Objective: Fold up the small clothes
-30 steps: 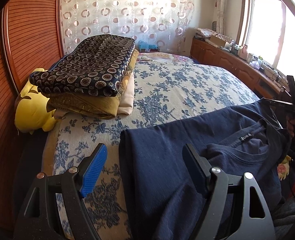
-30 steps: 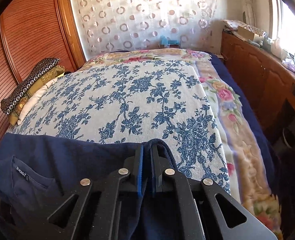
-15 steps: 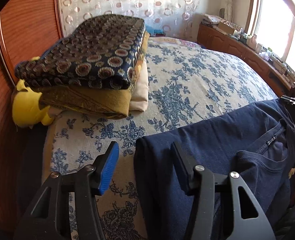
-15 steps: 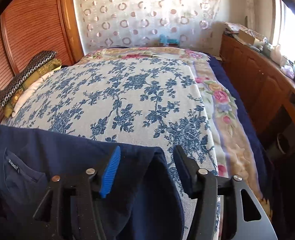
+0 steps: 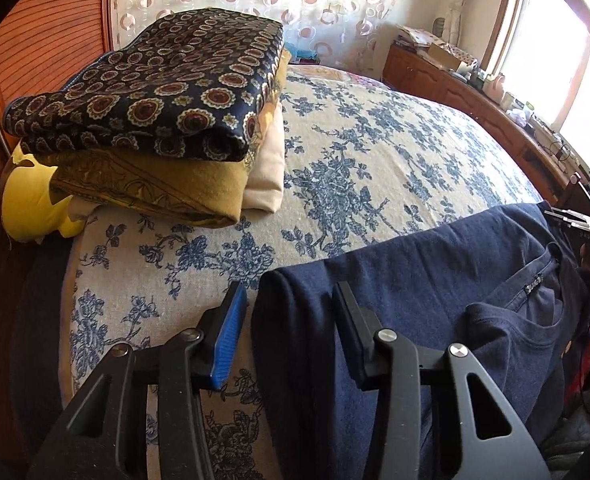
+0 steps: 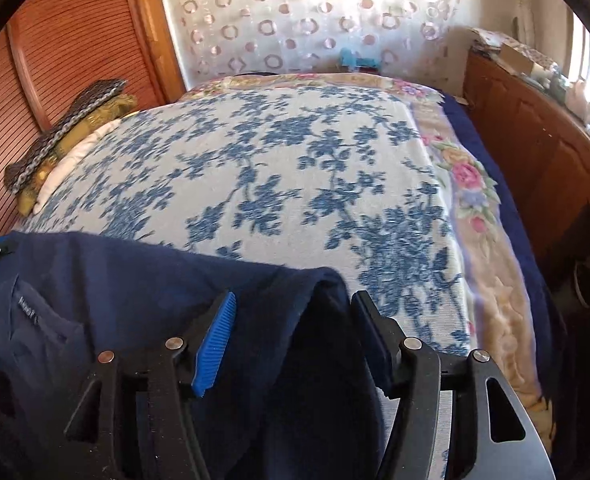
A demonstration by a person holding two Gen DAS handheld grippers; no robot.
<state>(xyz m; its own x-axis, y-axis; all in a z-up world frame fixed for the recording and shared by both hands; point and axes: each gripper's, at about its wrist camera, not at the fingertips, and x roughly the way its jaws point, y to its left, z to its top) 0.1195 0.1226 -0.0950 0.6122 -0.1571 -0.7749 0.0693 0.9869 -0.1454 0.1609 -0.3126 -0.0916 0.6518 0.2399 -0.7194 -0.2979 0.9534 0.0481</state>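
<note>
A navy T-shirt [image 5: 415, 280] lies across the near edge of the floral bedspread [image 5: 375, 152], with its neck label [image 5: 533, 290] to the right. My left gripper [image 5: 291, 292] straddles the shirt's folded left edge. Its jaws are closing, and a gap still shows between the blue pad [image 5: 227, 336] and the cloth. In the right wrist view the navy T-shirt [image 6: 135, 280] has a raised fold at its right end. My right gripper [image 6: 295, 298] stands open around that fold without pressing on it.
A stack of folded blankets [image 5: 155, 92] rests on a yellow cushion [image 5: 31, 208] at the bed's left side, against a wooden wardrobe [image 5: 47, 40]. A cluttered wooden cabinet [image 5: 475, 92] runs under the window on the right. A patterned curtain [image 6: 315, 20] hangs behind the bed.
My right gripper has opened and let go of the shirt's fold. My left gripper came forward and down over the shirt's left edge, and its jaws have narrowed.
</note>
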